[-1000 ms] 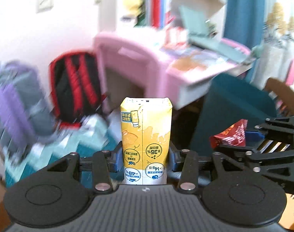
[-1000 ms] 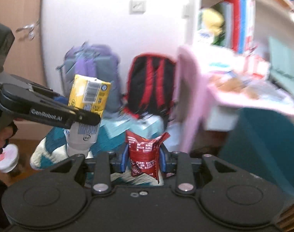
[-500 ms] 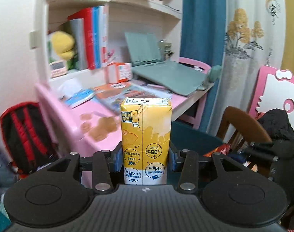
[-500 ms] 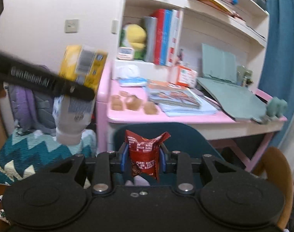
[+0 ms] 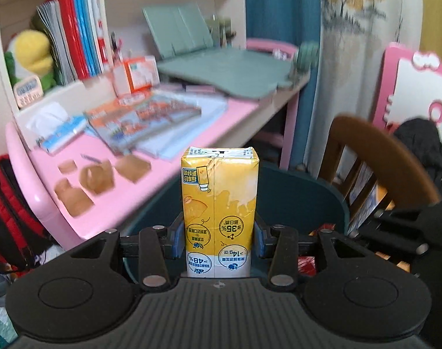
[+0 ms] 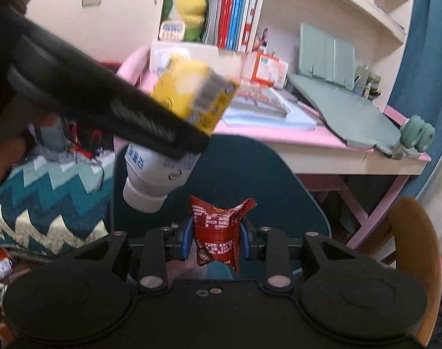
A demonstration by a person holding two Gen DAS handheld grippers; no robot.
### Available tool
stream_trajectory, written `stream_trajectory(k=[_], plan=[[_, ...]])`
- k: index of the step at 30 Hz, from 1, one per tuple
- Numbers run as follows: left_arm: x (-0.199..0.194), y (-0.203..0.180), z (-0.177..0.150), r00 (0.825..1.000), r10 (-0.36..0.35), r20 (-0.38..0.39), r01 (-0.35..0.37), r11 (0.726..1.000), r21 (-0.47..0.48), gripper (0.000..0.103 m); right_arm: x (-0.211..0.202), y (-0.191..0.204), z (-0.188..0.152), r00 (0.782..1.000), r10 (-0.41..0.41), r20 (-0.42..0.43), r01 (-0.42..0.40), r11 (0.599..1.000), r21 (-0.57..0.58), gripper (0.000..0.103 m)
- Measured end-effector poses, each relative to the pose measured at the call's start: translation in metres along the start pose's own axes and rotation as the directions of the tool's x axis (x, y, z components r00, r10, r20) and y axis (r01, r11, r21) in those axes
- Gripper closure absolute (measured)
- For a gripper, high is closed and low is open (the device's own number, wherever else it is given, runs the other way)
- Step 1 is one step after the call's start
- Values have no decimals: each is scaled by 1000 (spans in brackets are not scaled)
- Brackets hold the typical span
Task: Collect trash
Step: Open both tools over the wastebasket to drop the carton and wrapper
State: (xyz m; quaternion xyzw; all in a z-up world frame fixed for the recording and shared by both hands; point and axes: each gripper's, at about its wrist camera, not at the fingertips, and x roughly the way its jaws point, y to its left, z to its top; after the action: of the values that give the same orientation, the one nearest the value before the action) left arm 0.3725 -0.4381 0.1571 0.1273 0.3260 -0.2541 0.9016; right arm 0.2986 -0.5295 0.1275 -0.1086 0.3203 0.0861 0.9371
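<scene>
Both pickups looked done: the left gripper (image 5: 219, 240) was clamped on the yellow carton (image 5: 220, 209) at frame centre, the right gripper (image 6: 215, 240) pinched the red wrapper (image 6: 218, 234) at lower centre. No bin was visible; dropping both remained.

**Readable print: percentages on the carton**

On the yellow drink carton (image 5: 219, 203), printed upside down, "35%", "48%" and "14g" can be read in round badges. Other characters on it, and the print on the red snack wrapper (image 6: 218, 232), are too small to be made out.
</scene>
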Motion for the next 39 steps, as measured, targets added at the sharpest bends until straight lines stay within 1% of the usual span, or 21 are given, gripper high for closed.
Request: stream_trajectory(k=[2, 8, 11, 14, 16, 19, 21, 23, 24, 25, 31, 39], plan=[[15, 0, -6, 999, 9, -37, -9, 1000, 3, 60, 8, -1, -2, 999, 6, -36, -6, 1000, -10, 73], [46, -1, -18, 993, 5, -118, -5, 1000, 1, 60, 22, 3, 0, 996, 4, -93, -8, 999, -39, 72], [54, -3, -21, 990, 0, -143, 1, 1000, 10, 60, 29, 4, 0, 991, 13, -131, -18, 999, -42, 70], [61, -4, -24, 986, 1, -169, 2, 1000, 16, 59, 32, 3, 0, 989, 22, -145, -28, 999, -37, 70], [62, -6, -26, 987, 6, -163, -2, 1000, 21, 58, 32, 3, 0, 988, 23, -154, -28, 999, -35, 70], [65, -6, -27, 983, -18, -181, 20, 1000, 10, 58, 34, 2, 0, 986, 26, -166, -31, 999, -29, 69], [65, -6, -27, 984, -20, -175, 23, 1000, 20, 57, 35, 2, 0, 984, 20, -175, -25, 999, -26, 68], [61, -6, -27, 986, -25, -163, 28, 999, 19, 47, 37, 1, 0, 983, 12, -181, -16, 1000, -23, 67], [59, -5, -26, 988, -28, -154, 30, 999, 12, 41, 37, 1, 0, 983, 8, -185, -13, 1000, -24, 66], [57, -4, -26, 989, -29, -145, 31, 999, 8, 39, 37, 1, 0, 983, 7, -184, -12, 1000, -24, 65], [39, 3, -24, 993, -29, -114, 29, 1000, -2, 39, 27, -1, 2, 985, 14, -172, -14, 1000, 1, 60], [-7, 22, -29, 998, -21, -60, 19, 999, -30, 39, -12, 13, 9, 993, 0, -116, -3, 1000, -27, 58]])
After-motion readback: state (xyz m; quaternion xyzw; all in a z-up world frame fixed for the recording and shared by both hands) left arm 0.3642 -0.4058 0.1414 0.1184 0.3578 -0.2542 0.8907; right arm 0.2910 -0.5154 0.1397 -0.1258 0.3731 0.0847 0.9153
